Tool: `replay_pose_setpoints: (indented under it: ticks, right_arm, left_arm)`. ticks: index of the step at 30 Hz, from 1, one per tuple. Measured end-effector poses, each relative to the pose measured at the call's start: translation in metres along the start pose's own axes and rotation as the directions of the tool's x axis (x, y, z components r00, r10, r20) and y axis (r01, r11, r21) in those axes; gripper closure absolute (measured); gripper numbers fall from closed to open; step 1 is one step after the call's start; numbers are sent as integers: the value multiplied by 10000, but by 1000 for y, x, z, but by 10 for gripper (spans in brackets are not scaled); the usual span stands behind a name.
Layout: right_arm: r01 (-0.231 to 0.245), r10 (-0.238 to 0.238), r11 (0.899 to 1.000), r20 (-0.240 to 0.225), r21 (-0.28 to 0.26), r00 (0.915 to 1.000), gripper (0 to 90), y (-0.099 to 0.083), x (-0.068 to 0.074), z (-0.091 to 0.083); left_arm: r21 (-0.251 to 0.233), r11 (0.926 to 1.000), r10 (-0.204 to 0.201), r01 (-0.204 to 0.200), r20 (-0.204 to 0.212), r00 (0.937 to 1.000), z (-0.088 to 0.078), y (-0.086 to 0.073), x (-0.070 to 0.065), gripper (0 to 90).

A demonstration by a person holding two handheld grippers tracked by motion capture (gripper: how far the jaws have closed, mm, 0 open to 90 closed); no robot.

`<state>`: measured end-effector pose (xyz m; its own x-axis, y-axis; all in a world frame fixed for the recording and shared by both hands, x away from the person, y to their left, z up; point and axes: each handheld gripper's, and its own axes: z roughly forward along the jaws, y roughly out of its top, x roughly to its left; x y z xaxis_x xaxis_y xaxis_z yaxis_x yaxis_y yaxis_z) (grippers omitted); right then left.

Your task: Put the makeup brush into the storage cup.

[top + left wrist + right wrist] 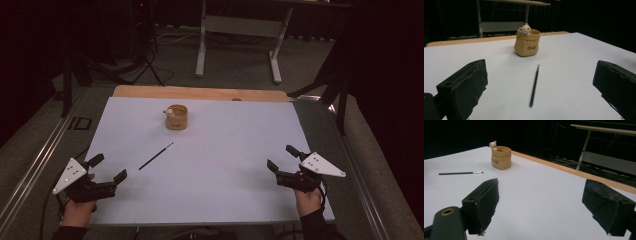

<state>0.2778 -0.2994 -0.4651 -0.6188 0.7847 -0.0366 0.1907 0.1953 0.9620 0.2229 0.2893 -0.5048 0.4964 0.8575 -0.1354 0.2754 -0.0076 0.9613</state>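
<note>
On the pale sheet that covers the table (210, 200), we find a thin black brush (156, 156) lying flat, left of the middle and nearer to our left hand than to our right, its tip pointing toward the far edge. Beyond it, near the far side, stands a small tan pot (176, 117) shaped like a sack, upright, with a little pale animal figure (525, 28) peeking over its rim; brush and pot lie apart, with bare sheet between them. We judge the pot to be a holder for the brush, so the open mouth facing up makes sense. Our left gripper (109, 170) rests at the near left corner with its jaws spread wide and nothing between them, aimed at the brush, which seems the thing to fetch. Our right gripper (281, 157) waits at the near right, likewise spread and empty, well apart from both things. Dark cursive writing (531, 47) crosses the pot's front, too small and blurred for us to read.
</note>
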Motion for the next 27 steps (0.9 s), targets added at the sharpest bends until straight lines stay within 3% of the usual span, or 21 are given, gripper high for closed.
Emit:
replay_pose_setpoints:
  ticks: [9, 10, 11, 15, 16, 17, 18, 19, 21, 23, 24, 26, 27]
  right_arm:
    - [-27, 25, 9996, -70, -291, 10000, 136, 2, 0, -3]
    - [-27, 25, 9996, -70, -291, 10000, 136, 2, 0, -3]
    - [39, -42, 9995, -89, -328, 10000, 136, 3, 3, -3]
    - [153, -156, 9993, -98, -345, 9998, 136, 4, 5, -3]
    - [139, -144, 9992, -129, -375, 9998, 136, 4, 5, -3]
    - [139, -144, 9992, -129, -375, 9998, 136, 4, 5, -3]
    - [143, -150, 9992, -171, -379, 9997, 136, 4, 6, -3]
    - [143, -150, 9992, -171, -379, 9997, 136, 4, 6, -3]
    - [223, -230, 9991, -177, -354, 9996, 136, 4, 6, -2]
    - [246, -253, 9991, -204, -333, 9995, 136, 4, 7, -2]
    - [246, -253, 9991, -204, -333, 9995, 136, 4, 7, -2]
    - [196, -204, 9991, -233, -363, 9995, 136, 5, 7, -2]
    - [221, -229, 9992, -232, -346, 9995, 136, 5, 7, -1]
  left_arm:
    - [-6, 9996, -274, 274, 171, 9995, -1, 3, -1, 4]
    - [318, 9991, -271, 265, 181, 9995, -2, 8, -1, 4]
    - [347, 9992, -229, 221, 205, 9995, -4, 12, -2, 4]
    - [385, 9969, -698, 680, 474, 9964, -4, 21, -3, 4]
    - [963, 9916, -936, 868, 686, 9932, -1, 29, -3, 4]
    - [963, 9916, -936, 868, 686, 9932, -1, 29, -3, 4]
    - [1485, 9859, -853, 768, 515, 9950, 3, 38, -3, 4]
    - [1485, 9859, -853, 768, 515, 9950, 3, 38, -3, 4]
    - [1957, 9789, -705, 596, 493, 9963, 8, 46, -3, 4]
    - [2398, 9699, -622, 414, 796, 9949, 16, 58, 0, 4]
    - [2398, 9699, -622, 414, 796, 9949, 16, 58, 0, 4]
    - [2600, 9655, -371, 136, 858, 9956, 22, 66, 1, 4]
    - [2817, 9595, -256, -26, 964, 9950, 28, 73, 3, 4]
